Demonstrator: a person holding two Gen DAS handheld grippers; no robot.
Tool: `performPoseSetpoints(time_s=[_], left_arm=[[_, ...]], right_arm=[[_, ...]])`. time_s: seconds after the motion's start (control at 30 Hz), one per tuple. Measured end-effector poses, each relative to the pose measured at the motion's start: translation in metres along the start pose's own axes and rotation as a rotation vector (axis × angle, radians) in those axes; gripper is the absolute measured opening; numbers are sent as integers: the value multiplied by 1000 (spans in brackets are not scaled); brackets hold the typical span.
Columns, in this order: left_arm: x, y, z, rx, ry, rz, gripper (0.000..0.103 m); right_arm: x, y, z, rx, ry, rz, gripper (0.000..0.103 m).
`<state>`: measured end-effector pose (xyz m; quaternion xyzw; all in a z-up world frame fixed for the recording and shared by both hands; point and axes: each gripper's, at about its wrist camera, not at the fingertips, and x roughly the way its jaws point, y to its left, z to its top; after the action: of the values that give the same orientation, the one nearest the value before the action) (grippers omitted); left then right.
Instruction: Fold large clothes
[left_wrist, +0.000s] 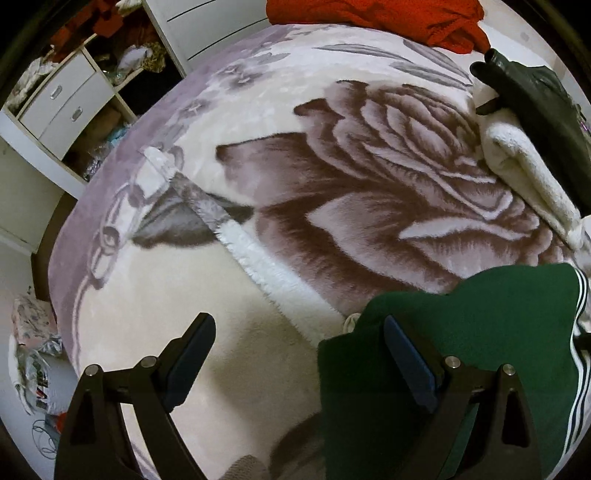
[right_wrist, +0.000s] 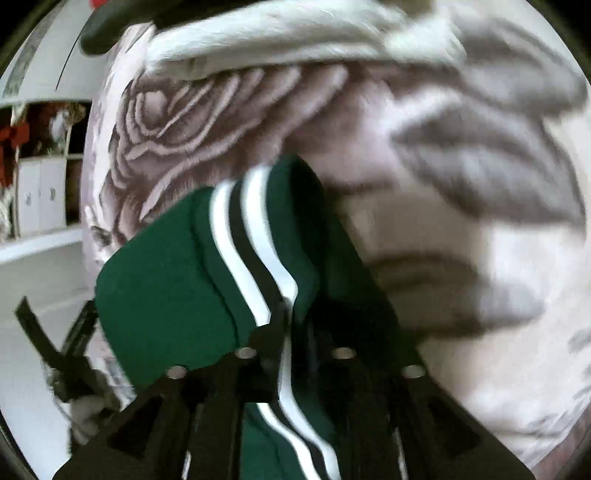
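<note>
Scene: a bed under a rose-print blanket (left_wrist: 369, 192); folded white fleece (left_wrist: 524, 173), a black garment (left_wrist: 528, 96) and a red garment (left_wrist: 373, 14) along the upper right of the left wrist view.
Task item: green garment with white stripes (left_wrist: 480, 332), lying on the blanket at the lower right of the left wrist view; centre and lower centre of the right wrist view.
Left gripper (left_wrist: 299, 354): jaws wide, nothing pinched; one finger over bare blanket, the other over the garment's edge.
Right gripper (right_wrist: 295, 332): jaws narrow, closed on the striped part of the green garment (right_wrist: 177, 280), which bunches up ahead of them.
Risk, one-sided hold: judged likely that lifting now lets the free side sag and twist, since only one gripper holds cloth.
Risk, wrong layer: the left jaws may catch blanket pile along with the garment edge, dragging the blanket.
Risk, slip: the right grip sits on a thick bunched fold; a quick pull could shed it.
Risk, neighbours: a wide sweep could disturb the folded fleece nearby.
</note>
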<state>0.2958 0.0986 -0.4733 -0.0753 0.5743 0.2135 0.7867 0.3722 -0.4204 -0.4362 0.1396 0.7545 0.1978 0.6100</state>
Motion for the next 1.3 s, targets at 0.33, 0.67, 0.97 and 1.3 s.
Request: performPoseSetpoints(time_s=[0.33,0.67,0.97,1.3], left_arm=[[-37,7,-79,-102,112,56,95],[-63,-27,-110,-89,185,-51,95],[-52,-39,-122,-64,192,-59,95],[-46,-34,-128,-91,196,-73,96]], right_arm=[[17,-44,-79,103,81,117,62],[32,-20,-104,50,59,71,62],[10,20,-123,-61,-78,-84,12],[-19,7,-126,-14,-133,-111,11]])
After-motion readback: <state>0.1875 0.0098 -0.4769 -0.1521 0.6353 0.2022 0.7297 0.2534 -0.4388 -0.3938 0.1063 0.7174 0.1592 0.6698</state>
